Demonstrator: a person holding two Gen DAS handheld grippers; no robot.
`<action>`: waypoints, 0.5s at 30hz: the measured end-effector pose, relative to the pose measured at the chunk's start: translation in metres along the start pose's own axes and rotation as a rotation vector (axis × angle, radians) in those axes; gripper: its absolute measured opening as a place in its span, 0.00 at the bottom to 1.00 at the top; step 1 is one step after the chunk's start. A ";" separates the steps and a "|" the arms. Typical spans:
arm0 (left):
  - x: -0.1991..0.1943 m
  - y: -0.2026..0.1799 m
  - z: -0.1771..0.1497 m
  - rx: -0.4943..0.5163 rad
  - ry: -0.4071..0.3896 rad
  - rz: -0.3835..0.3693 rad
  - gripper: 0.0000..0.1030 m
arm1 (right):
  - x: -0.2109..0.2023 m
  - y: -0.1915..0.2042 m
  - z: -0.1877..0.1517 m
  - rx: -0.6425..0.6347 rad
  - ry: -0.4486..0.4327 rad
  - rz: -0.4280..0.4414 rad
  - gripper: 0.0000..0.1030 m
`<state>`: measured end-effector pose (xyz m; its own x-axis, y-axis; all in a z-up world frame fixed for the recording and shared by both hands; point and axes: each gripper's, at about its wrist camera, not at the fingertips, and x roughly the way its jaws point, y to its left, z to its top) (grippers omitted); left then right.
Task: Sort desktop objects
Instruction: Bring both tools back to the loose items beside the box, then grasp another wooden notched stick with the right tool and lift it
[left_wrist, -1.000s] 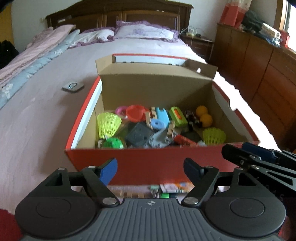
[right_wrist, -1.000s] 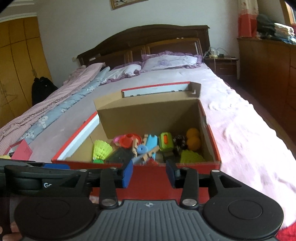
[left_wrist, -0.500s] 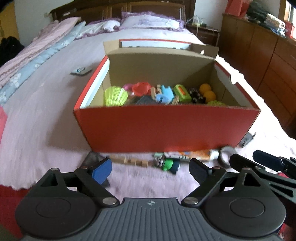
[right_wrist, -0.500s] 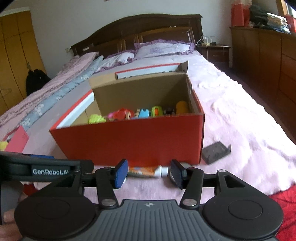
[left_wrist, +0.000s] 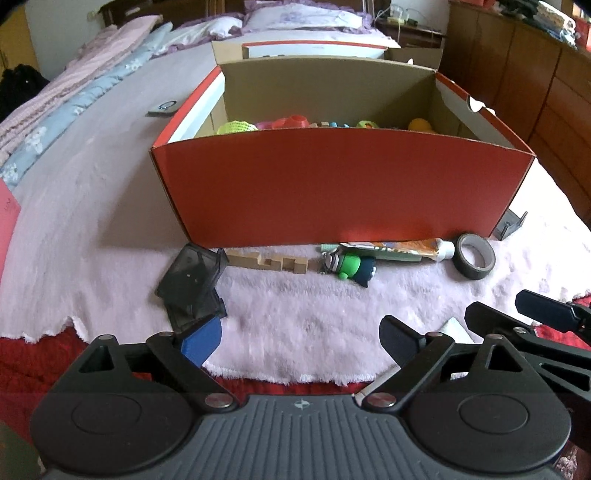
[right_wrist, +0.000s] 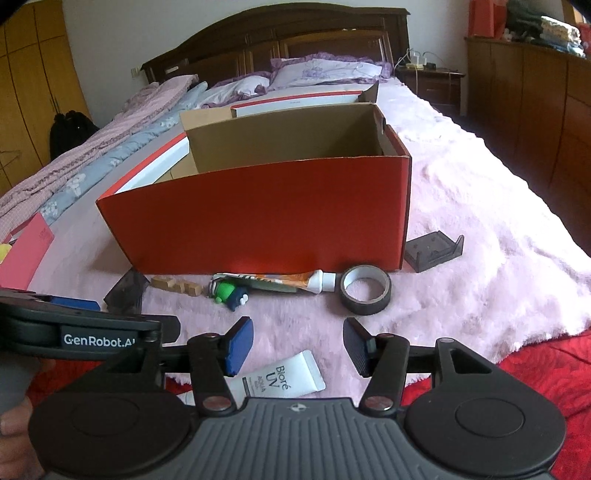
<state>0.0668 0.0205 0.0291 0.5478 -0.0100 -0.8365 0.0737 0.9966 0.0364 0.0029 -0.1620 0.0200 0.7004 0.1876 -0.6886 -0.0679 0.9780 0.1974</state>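
Both jaws empty and apart; only the right wrist view shows the sunscreen tube (right_wrist: 282, 376)

From my remote feed: a dark wooden headboard (right_wrist: 280, 40) against a pale wall (right_wrist: 122, 29), wardrobes (right_wrist: 26, 81) left, wooden cabinets (right_wrist: 532, 110) right.

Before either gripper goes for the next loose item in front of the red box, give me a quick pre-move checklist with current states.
1. Left gripper empty, jaws wide: ok.
2. Right gripper empty, jaws open: ok.
3. White tube lies just below the right gripper's fingers, unobstructed: ok.
4. Red box open on top, room inside: ok.
5. Tape roll, toothpaste tube, green toy and wooden blocks lie close together; clean single pick: cannot tell.
6. The two grippers sit side by side; clearance between them: cannot tell.
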 end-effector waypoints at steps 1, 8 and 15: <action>0.001 0.000 -0.001 -0.001 0.005 -0.001 0.92 | 0.001 0.000 0.001 -0.002 0.002 -0.002 0.55; 0.012 -0.001 -0.010 -0.002 0.046 -0.004 0.92 | 0.005 -0.003 -0.004 0.003 0.033 -0.004 0.56; 0.020 0.007 -0.022 0.001 0.076 0.020 0.92 | 0.011 -0.006 -0.012 -0.012 0.083 0.005 0.57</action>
<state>0.0602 0.0293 0.0010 0.4844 0.0162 -0.8747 0.0638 0.9965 0.0538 0.0021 -0.1642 0.0026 0.6391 0.1991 -0.7429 -0.0798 0.9779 0.1934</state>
